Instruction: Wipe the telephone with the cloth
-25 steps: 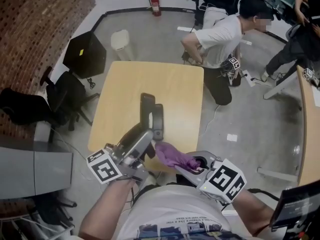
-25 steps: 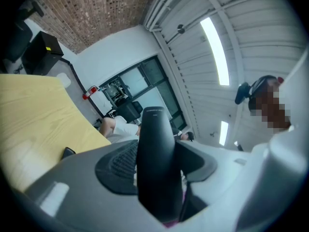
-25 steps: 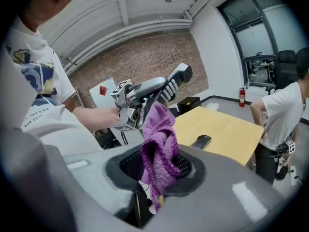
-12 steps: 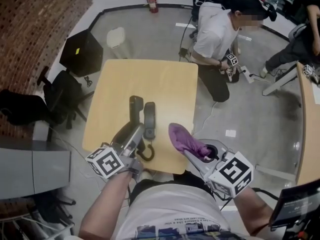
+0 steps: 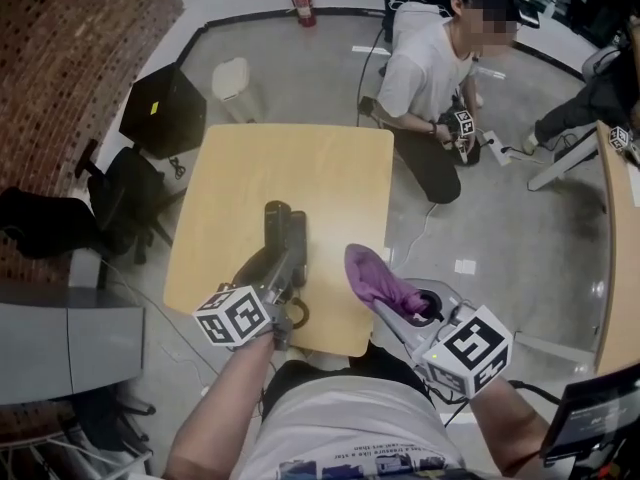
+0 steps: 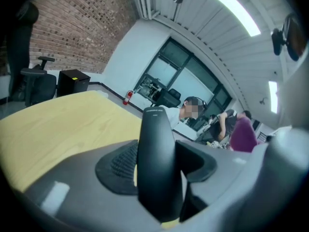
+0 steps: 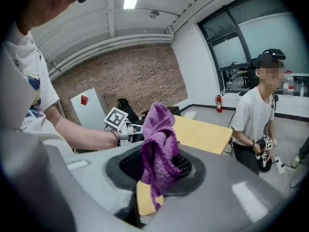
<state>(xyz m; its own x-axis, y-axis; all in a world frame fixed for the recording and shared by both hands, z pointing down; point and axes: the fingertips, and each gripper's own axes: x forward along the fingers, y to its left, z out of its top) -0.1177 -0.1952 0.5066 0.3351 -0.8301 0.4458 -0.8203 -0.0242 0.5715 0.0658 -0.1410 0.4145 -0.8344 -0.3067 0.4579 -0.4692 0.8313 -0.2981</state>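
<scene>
While the left gripper [image 5: 277, 272] clamps a slim black plastic telephone handset [image 6: 155, 144] close to the near edge of the pale wooden table [image 5: 300, 158], the right gripper [image 5: 402, 304], pinching a crumpled purple cloth [image 5: 370, 273] above the near right corner, seems about to start wiping, which calls for pressing cloth against handset.

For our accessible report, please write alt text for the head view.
The left tool grips a black telephone handset over a wooden table, and the right tool holds a purple cloth beside it. A person in white crouches beyond the table.
</scene>
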